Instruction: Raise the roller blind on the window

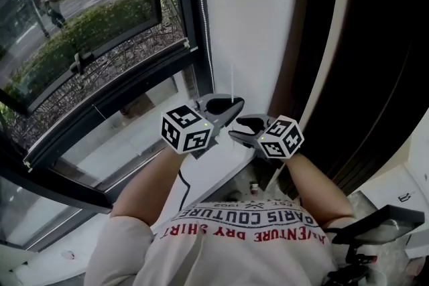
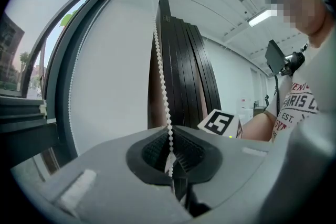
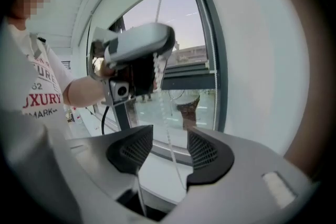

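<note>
A white bead chain (image 2: pixel 163 76) hangs down beside the white wall (image 1: pixel 248 10) to the right of the window. My left gripper (image 2: pixel 170 147) is shut on this chain, which is pinched between its ribbed pads. In the head view the left gripper (image 1: pixel 221 104) sits just below the thin chain (image 1: pixel 232 80). My right gripper (image 3: pixel 169 147) is open; the chain (image 3: pixel 170 141) runs down through the gap without touching either pad. It sits just right of and below the left gripper (image 3: pixel 139 44). In the head view the right gripper (image 1: pixel 244 125) is close beside the left one. The blind itself is out of view.
The dark window frame (image 1: pixel 134 87) and glass lie to the left, with a second bead chain (image 1: pixel 203 10) along the frame's upright. Dark vertical panels (image 1: pixel 362 63) stand to the right of the white wall. A white sill (image 1: pixel 201 174) runs below the grippers.
</note>
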Demonstrator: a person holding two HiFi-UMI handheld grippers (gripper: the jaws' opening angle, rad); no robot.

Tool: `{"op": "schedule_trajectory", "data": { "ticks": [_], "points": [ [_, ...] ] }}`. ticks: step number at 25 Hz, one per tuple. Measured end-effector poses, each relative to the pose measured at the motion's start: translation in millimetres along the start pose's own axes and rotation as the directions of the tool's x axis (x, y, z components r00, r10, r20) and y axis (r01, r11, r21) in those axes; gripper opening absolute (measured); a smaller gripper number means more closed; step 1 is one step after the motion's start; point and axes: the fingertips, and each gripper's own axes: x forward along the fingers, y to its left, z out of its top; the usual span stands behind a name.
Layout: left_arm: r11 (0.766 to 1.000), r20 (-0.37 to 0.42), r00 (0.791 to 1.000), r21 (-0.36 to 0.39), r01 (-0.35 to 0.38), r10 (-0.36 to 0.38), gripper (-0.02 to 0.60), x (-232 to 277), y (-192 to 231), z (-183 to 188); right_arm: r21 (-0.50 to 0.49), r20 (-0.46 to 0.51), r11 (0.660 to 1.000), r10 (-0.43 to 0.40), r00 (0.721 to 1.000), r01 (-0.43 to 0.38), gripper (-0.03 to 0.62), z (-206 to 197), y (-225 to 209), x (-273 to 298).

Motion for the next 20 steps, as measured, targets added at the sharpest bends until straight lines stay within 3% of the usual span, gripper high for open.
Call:
{"op": "schedule_trajectory", "data": {
  "ticks": [3,5,9,13,17,20],
  "points": [
    [1.0,-0.009,1.0,0.0,0.005,-0.005,0.003,-3.1,-0.1,-0.9,0.0,0.125,1.0,-0.003,0.992,0.003,0.212,48.6,-13.9,-31.0],
    [0.999,0.018,1.0,-0.036,0.011,-0.01,0.004,-7.6,1.0,2.4,-0.059,0.14,0.998,0.01,0.99,-0.001,0.214,82.0,-16.3,-49.7],
    [0.994,0.083,0.996,-0.096,0.043,-0.035,0.005,-18.8,-3.7,18.9,-0.322,-0.055,0.946,0.015,0.998,-0.032,0.206,110.0,-1.0,-58.7],
    [0.997,0.062,0.998,-0.076,0.031,-0.026,0.005,-26.9,-6.2,18.6,-0.374,-0.121,0.925,0.018,0.993,-0.062,0.233,127.7,-5.5,-67.6],
    [0.996,0.03,0.999,-0.084,0.027,-0.024,0.005,-30.2,-7.2,3.8,-0.302,0.013,0.949,0.094,0.996,-0.085,0.235,178.6,-8.0,-89.5],
    [0.996,0.034,0.999,-0.089,0.026,-0.023,0.005,-30.7,-8.4,2.6,-0.258,0.163,0.959,0.16,0.974,-0.114,0.24,235.3,3.5,-105.1]
  ]
}}
